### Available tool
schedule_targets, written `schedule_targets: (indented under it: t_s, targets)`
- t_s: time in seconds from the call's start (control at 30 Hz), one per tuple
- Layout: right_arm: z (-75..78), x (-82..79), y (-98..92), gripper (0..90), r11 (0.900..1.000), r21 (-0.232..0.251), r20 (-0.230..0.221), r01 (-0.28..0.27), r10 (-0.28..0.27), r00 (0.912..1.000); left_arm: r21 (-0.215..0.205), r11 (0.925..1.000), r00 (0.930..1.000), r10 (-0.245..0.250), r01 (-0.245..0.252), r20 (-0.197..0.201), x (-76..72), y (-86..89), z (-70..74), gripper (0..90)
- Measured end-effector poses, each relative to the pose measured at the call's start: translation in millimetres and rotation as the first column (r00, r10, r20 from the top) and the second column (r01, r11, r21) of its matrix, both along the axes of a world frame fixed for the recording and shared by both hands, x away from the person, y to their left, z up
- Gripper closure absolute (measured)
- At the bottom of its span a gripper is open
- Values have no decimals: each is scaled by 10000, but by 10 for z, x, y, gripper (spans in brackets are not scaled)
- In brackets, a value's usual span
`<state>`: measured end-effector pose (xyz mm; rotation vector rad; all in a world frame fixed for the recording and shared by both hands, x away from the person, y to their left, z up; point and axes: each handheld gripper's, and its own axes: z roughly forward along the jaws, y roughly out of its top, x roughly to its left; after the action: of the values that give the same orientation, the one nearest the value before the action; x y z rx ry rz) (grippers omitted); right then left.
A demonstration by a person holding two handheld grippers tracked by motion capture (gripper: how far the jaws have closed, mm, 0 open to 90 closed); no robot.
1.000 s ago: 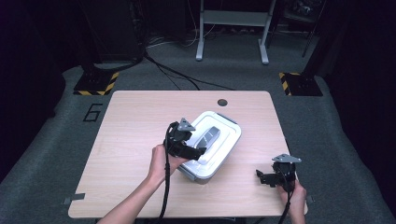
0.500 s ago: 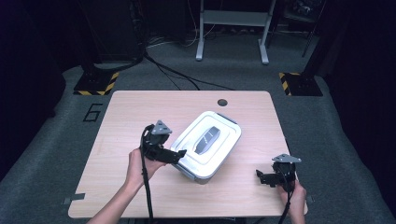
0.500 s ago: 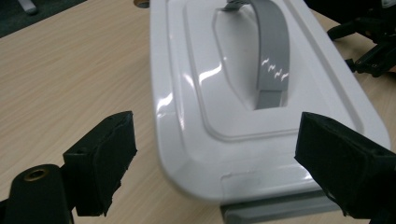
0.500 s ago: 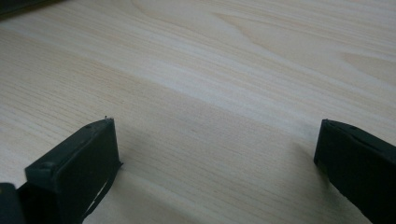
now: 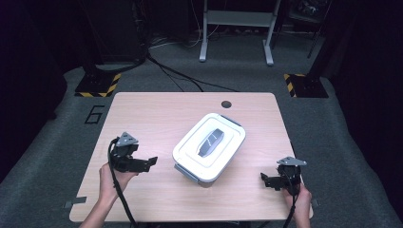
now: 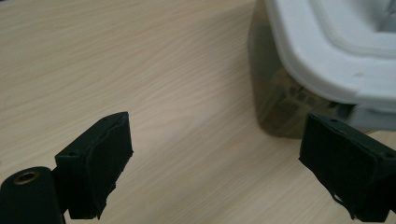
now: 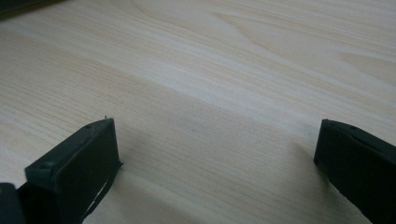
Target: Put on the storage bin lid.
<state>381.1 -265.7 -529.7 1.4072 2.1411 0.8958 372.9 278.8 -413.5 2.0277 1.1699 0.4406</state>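
Nearest to me, both hands came in from the bottom edge of the high view. My left gripper (image 5: 151, 161) sat over the near-left part of the wooden table (image 5: 152, 109), its jaws pointing toward the container and spread wide; they had just been opening, and nothing lay between them. In the left gripper view I saw bare wood between the two black pads (image 6: 100, 168), with the container's corner just beyond the far pad, not touching it. My right gripper (image 5: 264, 179) rested near the near-right corner of the table, well apart from the container, its jaws also standing apart over plain tabletop, as the right gripper view (image 7: 215, 154) showed.

Farther in, the container (image 5: 209, 146) lay near the middle of the table, between the two grippers and turned at an angle to the table's edges. It was a rectangular box with rounded corners, and its white lid sat on it. The lid had a raised rim stepped around a sunken centre, and in that centre lay a dark grey elongated patch, which I could not make out further. Below the lid, in the left gripper view, the wall (image 6: 285, 100) looked clear and faintly tinted, with a grey latch-like part at the near corner.

Beyond it, a small dark round hole (image 5: 226, 104) marked the table's far edge.
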Motion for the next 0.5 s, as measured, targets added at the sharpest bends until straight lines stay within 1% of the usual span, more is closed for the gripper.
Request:
schedule_targets:
  t_s: [0.07, 0.1, 0.17, 0.2, 0.33, 0.4, 0.5]
  targets:
    - [0, 0, 0, 0, 10000, -1, 1, 1, -1, 10000, 217, 9992, 9994, 323, -321, -92, 3, 111, -136, 89]
    - [0, 0, 0, 0, 10000, -3, 1, 0, 0, 10000, 323, 9985, 9990, 439, -436, -75, 3, 145, -183, 88]
    - [0, 0, 0, 0, 10000, -2, 1, 0, 0, 10000, 380, 9971, 9976, 662, -653, -218, 4, 231, -304, 86]
    - [0, 0, 0, 0, 10000, -2, -1, 2, -2, 10000, 488, 9961, 9968, 750, -735, -289, 3, 271, -361, 85]
    - [0, 0, 0, 0, 10000, -3, -2, 0, 0, 10000, 951, 9881, 9913, 1254, -1212, -391, -16, 397, -619, 67]
    - [0, 0, 0, 0, 10000, -1, -1, 0, 0, 10000, 1075, 9840, 9880, 1476, -1420, -462, -32, 454, -742, 53]
    - [0, 0, 0, 0, 10000, -3, -1, 2, -2, 10000, 1248, 9784, 9837, 1724, -1650, -509, -61, 538, -885, 38]
